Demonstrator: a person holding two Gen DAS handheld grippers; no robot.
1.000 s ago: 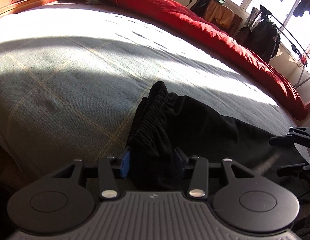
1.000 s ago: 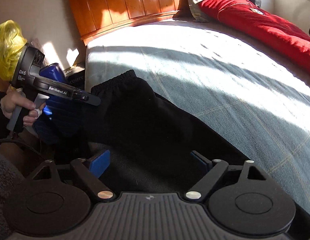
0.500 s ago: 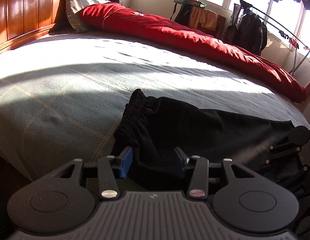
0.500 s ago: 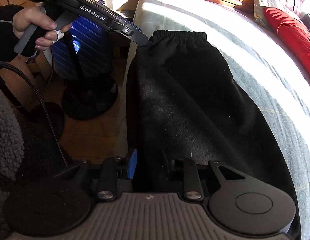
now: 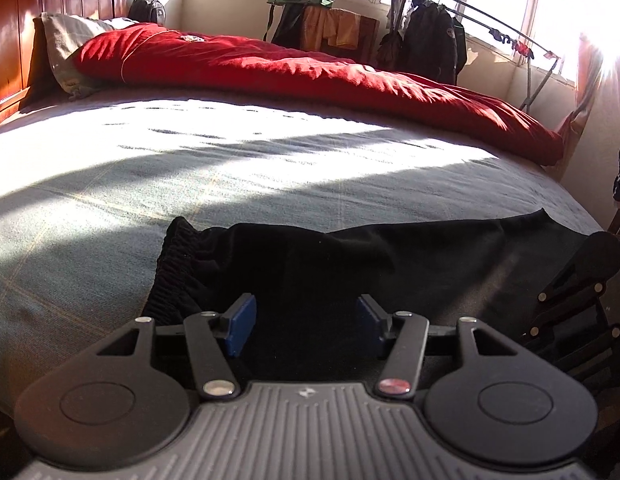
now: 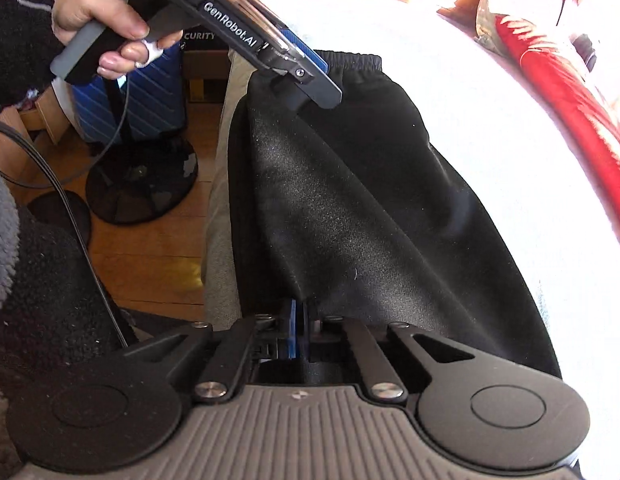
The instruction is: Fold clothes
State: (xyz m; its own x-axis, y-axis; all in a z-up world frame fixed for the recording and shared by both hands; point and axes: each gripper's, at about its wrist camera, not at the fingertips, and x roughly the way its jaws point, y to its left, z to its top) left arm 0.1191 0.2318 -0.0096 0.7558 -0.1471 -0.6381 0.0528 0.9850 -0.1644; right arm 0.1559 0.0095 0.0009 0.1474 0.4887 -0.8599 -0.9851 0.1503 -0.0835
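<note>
Black trousers (image 5: 350, 264) lie along the near edge of the bed, their elastic waistband (image 5: 181, 264) at the left. My left gripper (image 5: 305, 328) hovers over the waist end. Its jaws are opening, and the blue pads (image 5: 239, 330) stand apart without pressing the cloth beneath them. In the right wrist view the trousers (image 6: 370, 200) stretch away from my right gripper (image 6: 299, 332), which is shut on a pinch of their near edge. A hand (image 6: 97, 12) holds the left gripper (image 6: 310, 84) at the waistband (image 6: 358, 60).
The grey checked bed cover (image 5: 189, 168) runs far back to a red duvet (image 5: 310, 72) and a pillow (image 5: 61, 40). A clothes rack (image 5: 502, 32) stands by the windows. Beside the bed are wooden floor (image 6: 149, 256), a round black stand base (image 6: 141, 184) and a blue suitcase (image 6: 149, 96).
The left gripper's jaws have spread and let go of the bunched waistband, which now lies flatter. The right gripper's wide jaws have closed onto the trousers' edge.
</note>
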